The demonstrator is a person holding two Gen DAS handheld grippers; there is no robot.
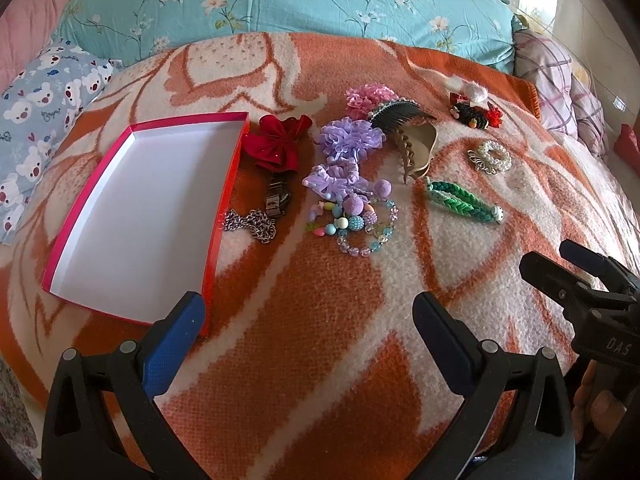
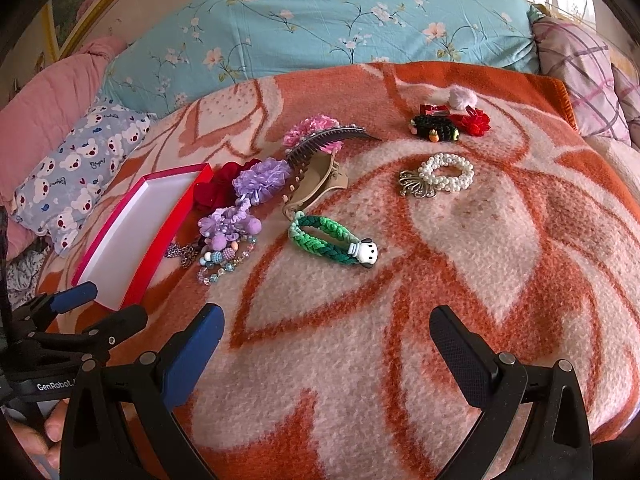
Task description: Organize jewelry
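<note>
Orange blanket [image 1: 320, 320]: one red box [image 1: 140, 216], two purple scrunchies [image 1: 348, 140]; both grippers [image 1: 308, 320] [image 2: 326, 332] wide open, empty.

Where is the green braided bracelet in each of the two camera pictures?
Left wrist view: green braided bracelet lies right of centre, below the beige hair claw.
Right wrist view: near the centre, again just below the claw.
Shared landmark: the red box, far left in both.

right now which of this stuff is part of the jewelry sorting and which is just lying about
Belongs to the job:
- red box, nothing in it
- silver chain
- pearl bracelet
- green braided band
- beaded bracelets
- purple scrunchies
- red bow
- beige claw clip

Just lying about:
- orange blanket
- bear-print pillow
- floral quilt
</note>
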